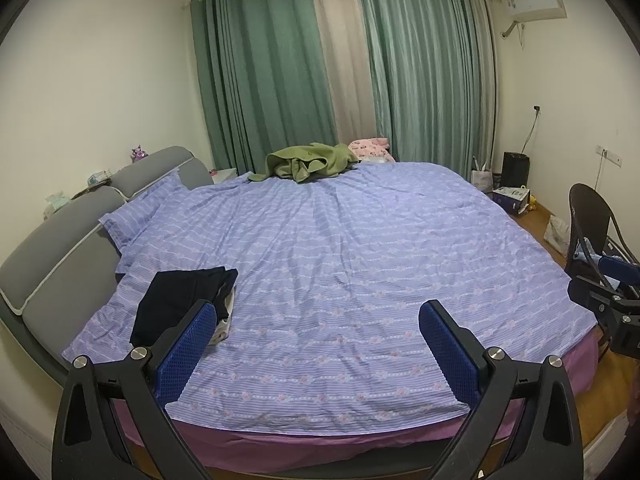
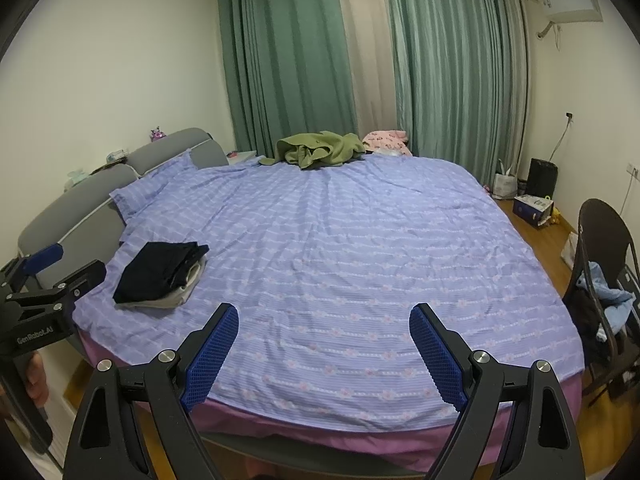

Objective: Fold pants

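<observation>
Both grippers hover over the near edge of the bed (image 1: 340, 240), each with its blue-padded fingers spread wide and nothing between them. The left gripper (image 1: 316, 340) looks across the lilac striped bedspread (image 2: 340, 240); the right gripper (image 2: 324, 344) sits just to its right and points the same way. In the right wrist view the left gripper shows at the left edge of the picture as a black frame with a blue pad; in the left wrist view the right gripper shows at the right edge. The dark pants (image 2: 160, 272) lie folded on the bed, on its near left part close to the grey headboard (image 1: 60, 248), stacked on a pale folded garment (image 2: 180, 298) whose edge shows under them. Neither gripper touches the stack; in the left wrist view the left gripper's left finger (image 1: 188, 344) overlaps it in the picture only. A crumpled olive-green garment (image 1: 312, 162) sits at the far edge of the bed, with a pink patterned cloth (image 1: 370, 148) just beside it to the right. A striped pillow (image 1: 140, 216) rests against the headboard. Beyond the bed hang green and beige curtains (image 1: 340, 68). To the right of the bed stands a dark chair (image 2: 604, 280) with light blue cloth (image 2: 616, 304) heaped on its seat.
</observation>
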`<state>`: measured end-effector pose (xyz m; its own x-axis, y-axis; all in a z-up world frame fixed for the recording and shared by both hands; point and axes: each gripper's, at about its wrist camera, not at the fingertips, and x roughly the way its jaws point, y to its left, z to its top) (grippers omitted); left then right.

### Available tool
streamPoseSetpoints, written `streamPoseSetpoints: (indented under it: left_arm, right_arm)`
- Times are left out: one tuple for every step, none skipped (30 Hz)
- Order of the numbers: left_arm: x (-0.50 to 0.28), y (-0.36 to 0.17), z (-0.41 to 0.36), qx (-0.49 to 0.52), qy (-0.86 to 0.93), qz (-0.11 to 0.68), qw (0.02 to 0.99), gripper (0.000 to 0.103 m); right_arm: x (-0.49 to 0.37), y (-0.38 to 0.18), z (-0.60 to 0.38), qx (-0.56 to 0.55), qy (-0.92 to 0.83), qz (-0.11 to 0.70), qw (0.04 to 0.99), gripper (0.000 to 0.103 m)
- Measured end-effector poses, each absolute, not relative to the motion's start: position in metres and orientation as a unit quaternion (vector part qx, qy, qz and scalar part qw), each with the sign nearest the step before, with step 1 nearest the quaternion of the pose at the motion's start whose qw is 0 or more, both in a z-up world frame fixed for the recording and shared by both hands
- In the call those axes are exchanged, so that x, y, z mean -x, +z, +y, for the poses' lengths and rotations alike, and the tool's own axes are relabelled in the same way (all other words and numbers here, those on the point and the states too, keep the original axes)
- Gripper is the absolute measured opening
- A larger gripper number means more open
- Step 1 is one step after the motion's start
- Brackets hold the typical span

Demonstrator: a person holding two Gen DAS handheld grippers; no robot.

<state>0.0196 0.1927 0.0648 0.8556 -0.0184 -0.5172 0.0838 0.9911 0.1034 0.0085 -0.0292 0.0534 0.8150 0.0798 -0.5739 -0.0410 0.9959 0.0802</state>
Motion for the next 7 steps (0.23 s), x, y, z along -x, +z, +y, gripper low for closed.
streamPoseSetpoints:
  left_arm:
    - [-0.0202,0.0642,0.1922,-0.062,-0.025,0.269,0.961,0.103]
    - [-0.0204,0.0639,0.1923,-0.063,-0.023,0.269,0.961,0.103]
    - [-0.0212,0.0633,0.1928,-0.063,-0.022,0.27,0.96,0.103]
    - [-0.0213,0.0631,0.193,-0.063,-0.021,0.271,0.96,0.103]
    - [-0.0219,0.0628,0.1936,-0.063,-0.02,0.272,0.96,0.103]
    - [-0.0225,0.0628,0.1945,-0.063,-0.02,0.273,0.96,0.103]
    - [-0.023,0.0623,0.1949,-0.063,-0.02,0.273,0.96,0.103]
  right_arm:
    - [-0.0088,0.0531,-0.0293,-0.032,0.031,0.303,0.952,0.088]
    - [-0.0088,0.053,-0.0293,-0.032,0.031,0.303,0.952,0.088]
    - [-0.0084,0.0524,-0.0291,-0.032,0.031,0.303,0.952,0.088]
    - [-0.0081,0.0523,-0.029,-0.032,0.031,0.303,0.952,0.088]
    - [-0.0078,0.0521,-0.0292,-0.032,0.03,0.303,0.952,0.088]
    - [-0.0079,0.052,-0.0289,-0.031,0.031,0.304,0.952,0.088]
    - [-0.0081,0.0514,-0.0288,-0.031,0.031,0.304,0.952,0.088]
